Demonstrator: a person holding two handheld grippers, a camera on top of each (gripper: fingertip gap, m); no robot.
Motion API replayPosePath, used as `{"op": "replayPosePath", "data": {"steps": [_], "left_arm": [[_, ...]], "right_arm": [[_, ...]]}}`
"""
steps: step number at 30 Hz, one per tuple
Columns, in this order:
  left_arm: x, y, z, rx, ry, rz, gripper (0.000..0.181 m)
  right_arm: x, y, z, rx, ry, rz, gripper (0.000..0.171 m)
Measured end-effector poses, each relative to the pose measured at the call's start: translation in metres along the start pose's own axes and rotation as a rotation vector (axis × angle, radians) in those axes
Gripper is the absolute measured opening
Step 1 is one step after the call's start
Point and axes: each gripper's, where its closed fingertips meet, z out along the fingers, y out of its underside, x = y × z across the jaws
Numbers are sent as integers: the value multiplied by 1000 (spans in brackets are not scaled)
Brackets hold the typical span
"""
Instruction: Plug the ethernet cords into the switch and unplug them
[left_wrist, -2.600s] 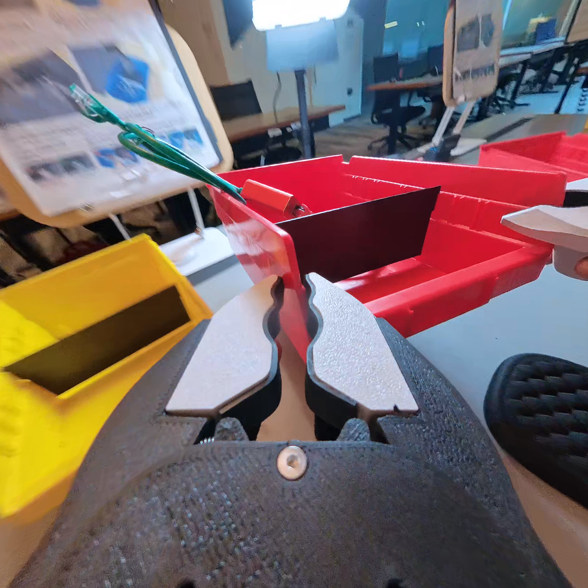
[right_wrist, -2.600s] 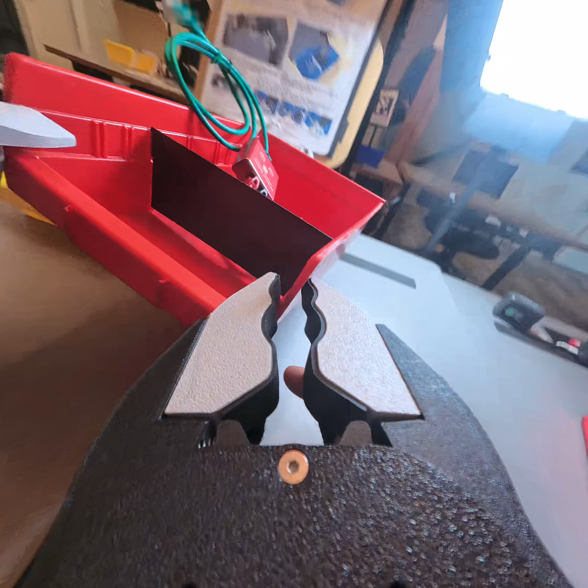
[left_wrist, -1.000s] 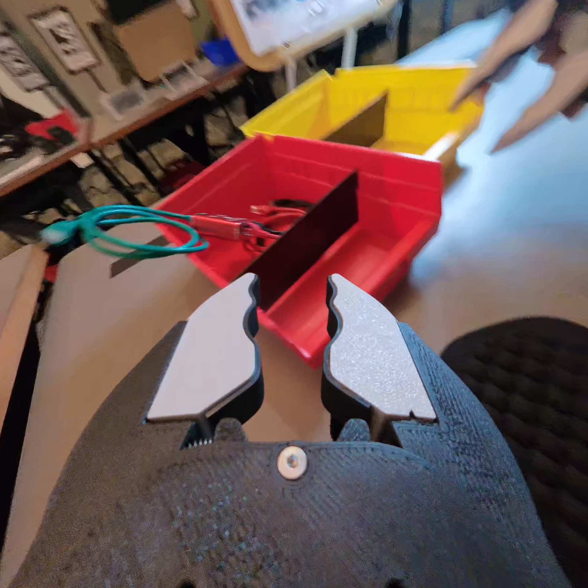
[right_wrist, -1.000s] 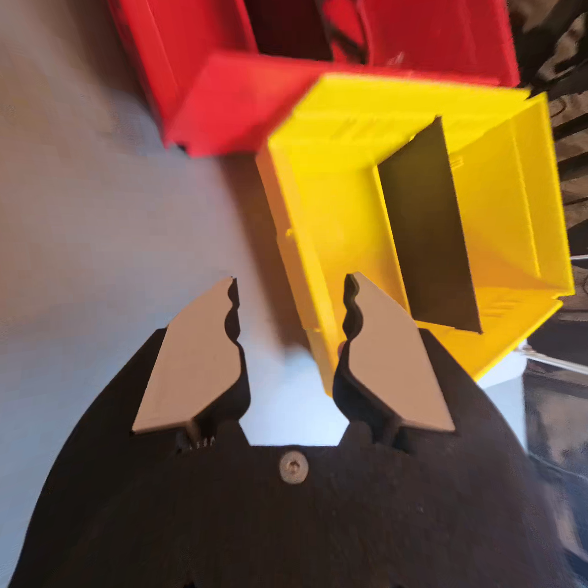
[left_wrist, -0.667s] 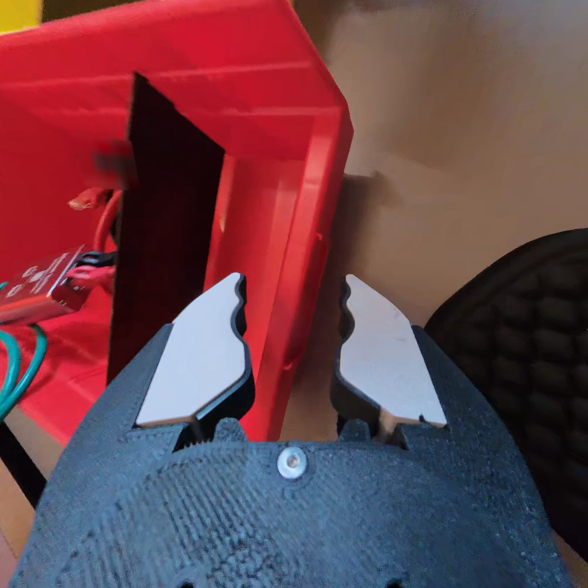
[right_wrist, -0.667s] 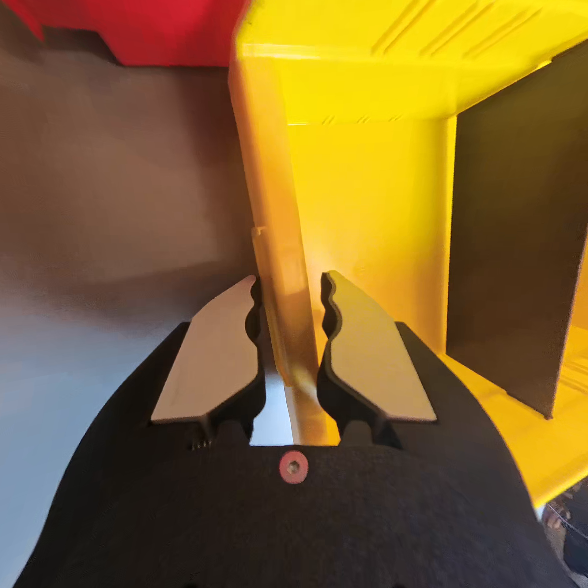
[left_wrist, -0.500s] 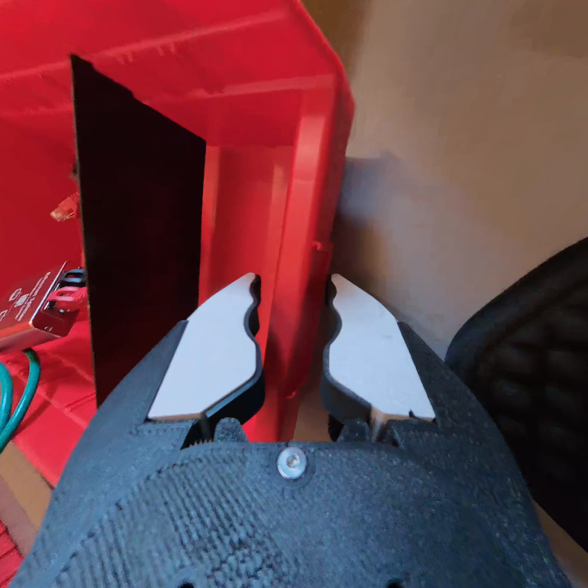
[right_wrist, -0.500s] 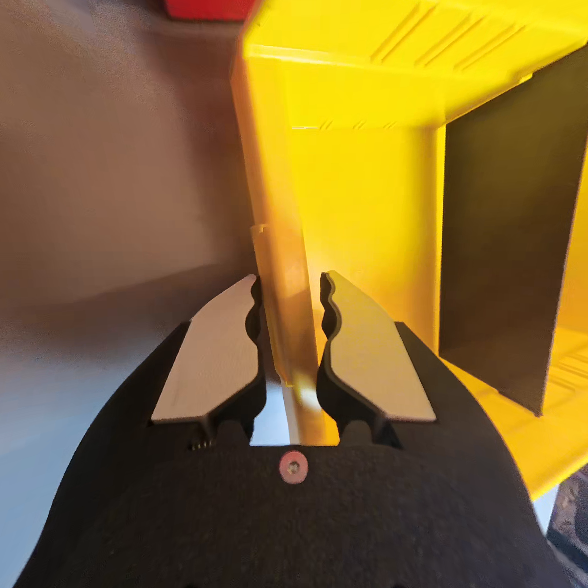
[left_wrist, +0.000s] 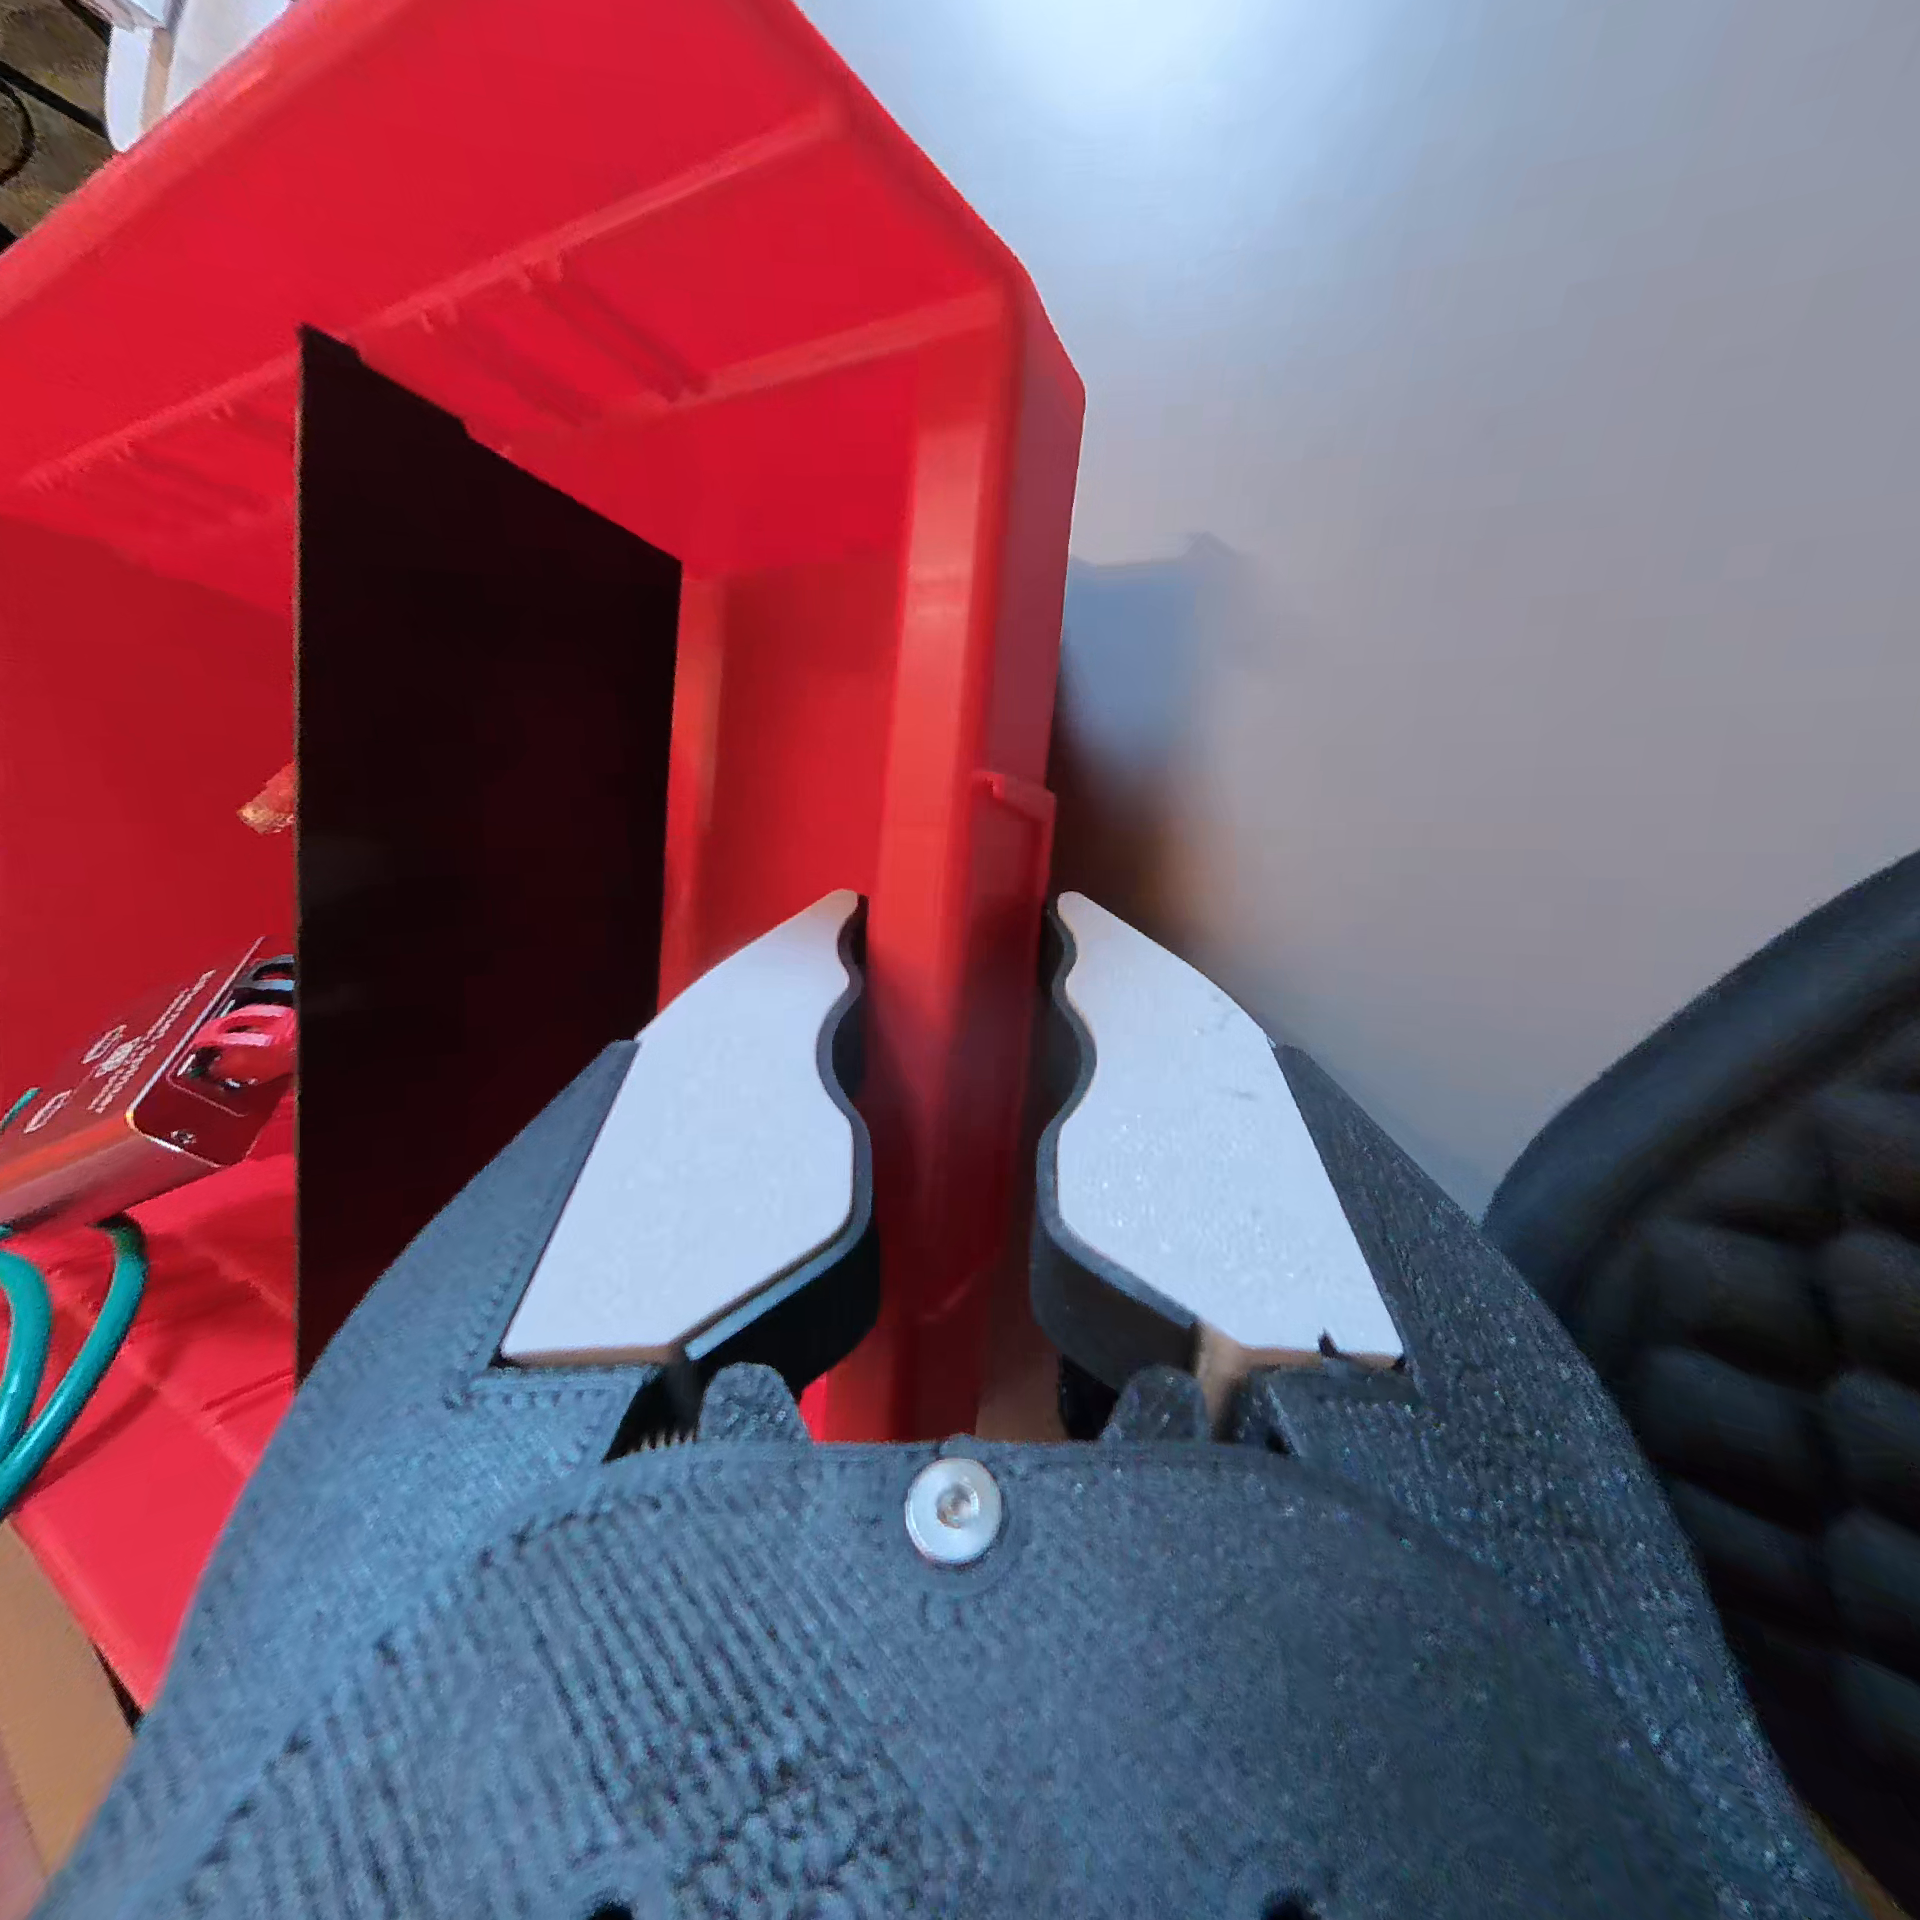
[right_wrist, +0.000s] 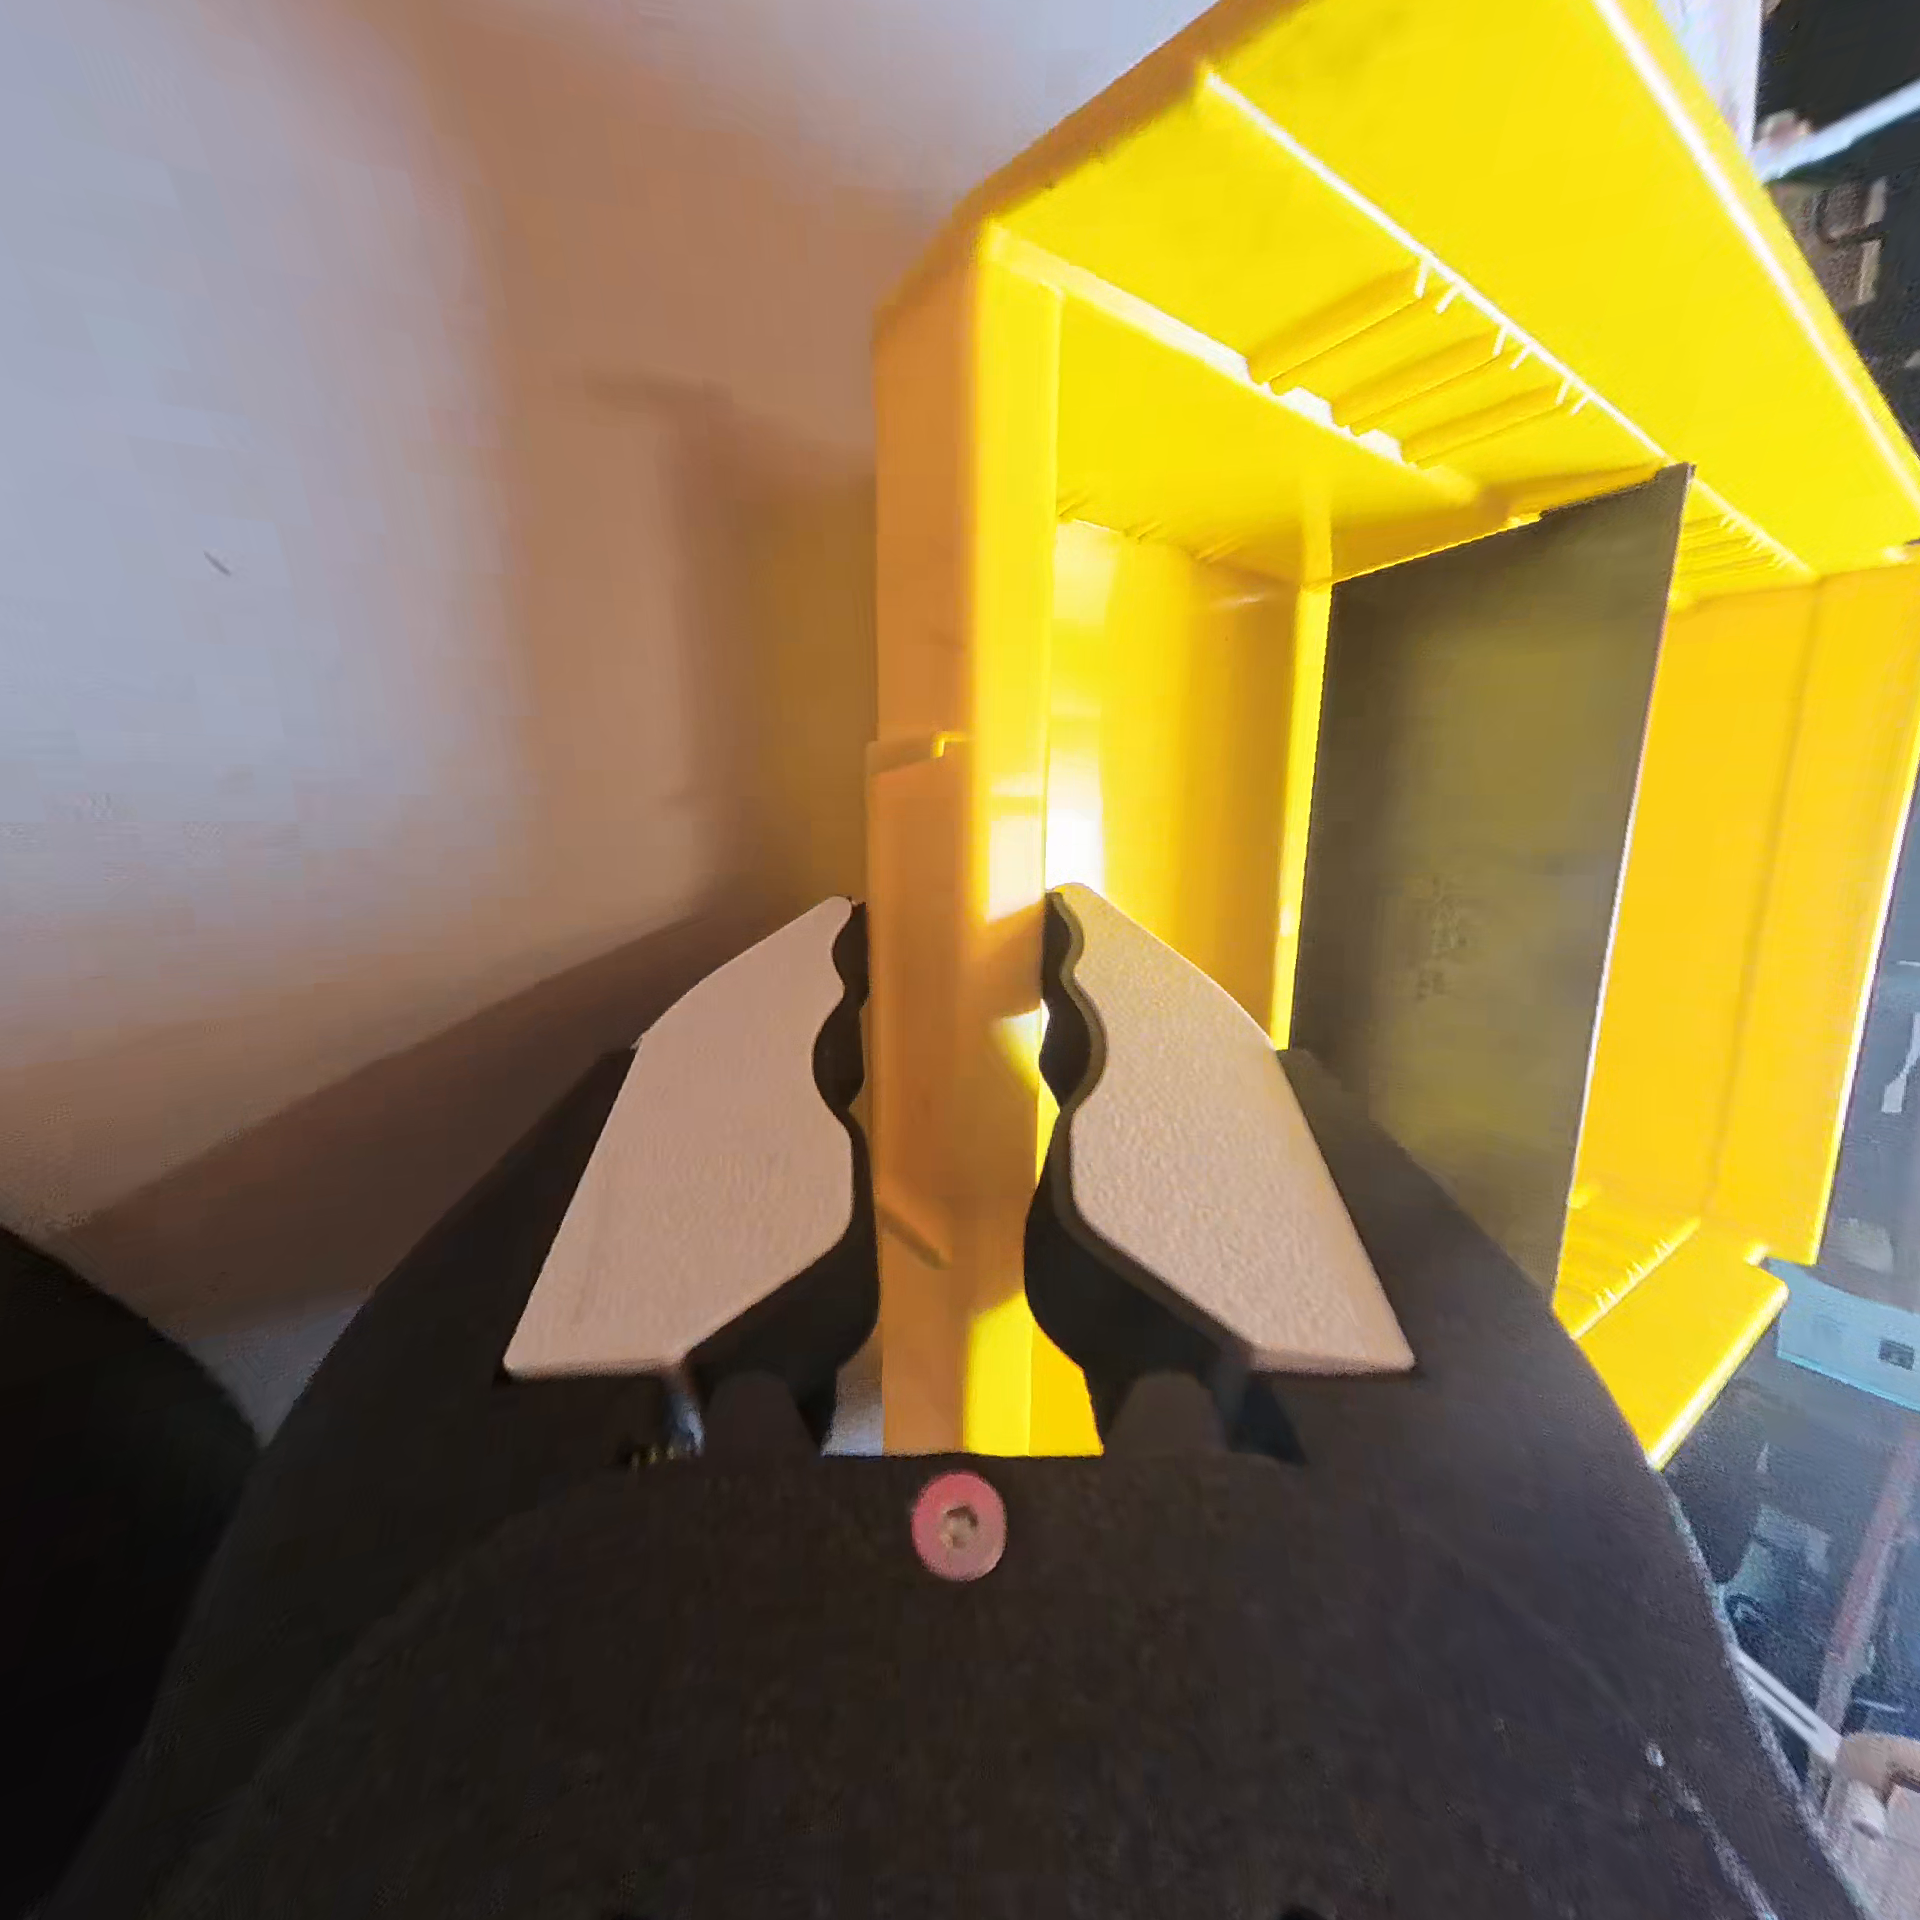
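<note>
In the left wrist view, the left gripper (left_wrist: 956, 914) straddles the side wall of a red bin (left_wrist: 966, 582), one finger inside and one outside. Its pale, grainy pads (left_wrist: 717, 1153) close narrowly on the smooth red plastic rim, gripping it. A flat black divider (left_wrist: 478, 810) stands upright across the bin's interior. Left of that divider, well apart from the gripper, lies the switch (left_wrist: 145, 1101), a small glossy metal box with a red cord (left_wrist: 244, 1044) plugged into a port on its face. A green cord (left_wrist: 62, 1320) loops over the bin floor beneath it, at the left edge of the view. The bin stands on a pale, smooth worktop (left_wrist: 1455, 520). A black quilted object (left_wrist: 1745, 1299) sits on the right.

In the right wrist view, the right gripper (right_wrist: 951, 909) pinches the near side wall of a yellow bin (right_wrist: 1299, 291) between its wavy-edged, textured pads (right_wrist: 1195, 1143), the wall filling the narrow gap. The bin is ribbed, glossy plastic, with a dark flat divider (right_wrist: 1475, 852) upright inside. Neither switch nor cords appear here. The bin rests at the worktop's (right_wrist: 364, 468) right edge.
</note>
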Motion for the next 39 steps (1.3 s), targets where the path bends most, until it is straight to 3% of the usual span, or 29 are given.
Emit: {"op": "replayPosePath", "data": {"steps": [9, 12, 15, 18, 22, 26, 29, 33, 39], "left_arm": [[-53, 3, 32, -7, -16, -40, 31], [-65, 5, 37, -19, -11, -75, 33], [-69, 1, 31, 34, 16, -147, 38], [-78, -24, -2, 248, 79, -333, 39], [-126, -43, -47, 485, 149, -761, 42], [-184, -27, -44, 517, 130, -1153, 46], [-218, -5, -22, 412, 77, -1354, 53], [-241, 20, 11, 141, -41, -1401, 58], [-244, 56, 38, -461, -192, -1004, 70]], "right_arm": [[54, 26, 29, 0, 4, -39, 32], [63, 5, 21, 59, 36, 57, 42], [63, -38, -11, 283, 43, 224, 41], [58, -69, -47, 482, 35, 400, 40], [41, -98, -77, 697, 12, 568, 35], [24, -114, -79, 781, -6, 582, 34], [18, -117, -72, 779, -29, 562, 33], [9, -120, -69, 798, -72, 562, 32], [5, -115, -69, 799, -61, 529, 31]]}}
